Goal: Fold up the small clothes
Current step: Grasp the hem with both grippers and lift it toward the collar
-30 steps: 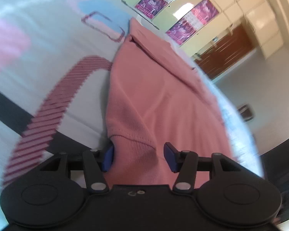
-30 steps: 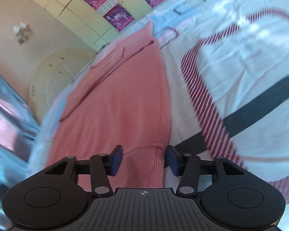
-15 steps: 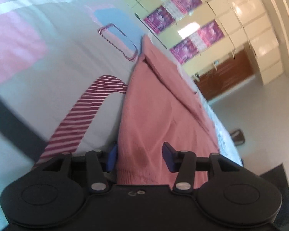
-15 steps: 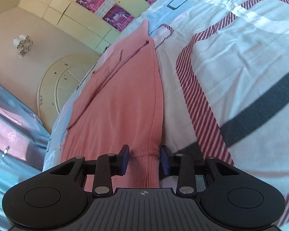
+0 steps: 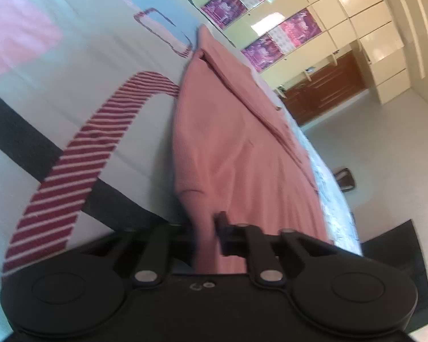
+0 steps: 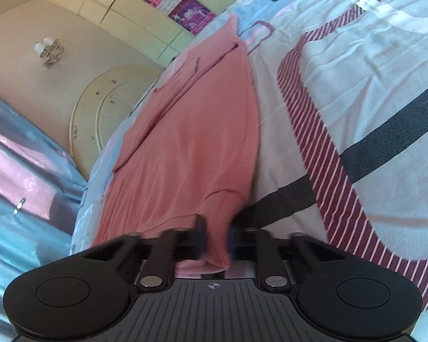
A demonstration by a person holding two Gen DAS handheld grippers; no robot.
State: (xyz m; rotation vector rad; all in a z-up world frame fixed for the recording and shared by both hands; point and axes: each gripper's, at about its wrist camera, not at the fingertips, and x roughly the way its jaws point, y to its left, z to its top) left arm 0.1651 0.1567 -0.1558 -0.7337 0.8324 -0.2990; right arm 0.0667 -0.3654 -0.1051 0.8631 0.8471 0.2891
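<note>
The pink top [image 5: 236, 131] lies stretched out on the patterned bedsheet [image 5: 71, 65], running away toward twelve o'clock. The left gripper [image 5: 205, 228] is clamped on its near corner at six o'clock. The right gripper [image 6: 216, 236] is closing on the other near corner, fabric pinched between its jaws. Posters [image 6: 191, 14] hang beyond, at twelve.

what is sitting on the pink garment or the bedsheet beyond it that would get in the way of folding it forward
Nothing visible: the pink garment lies bare on the bedsheet, no object on it. Left tongs pinch one near corner; right tongs are closing on the other.
</note>
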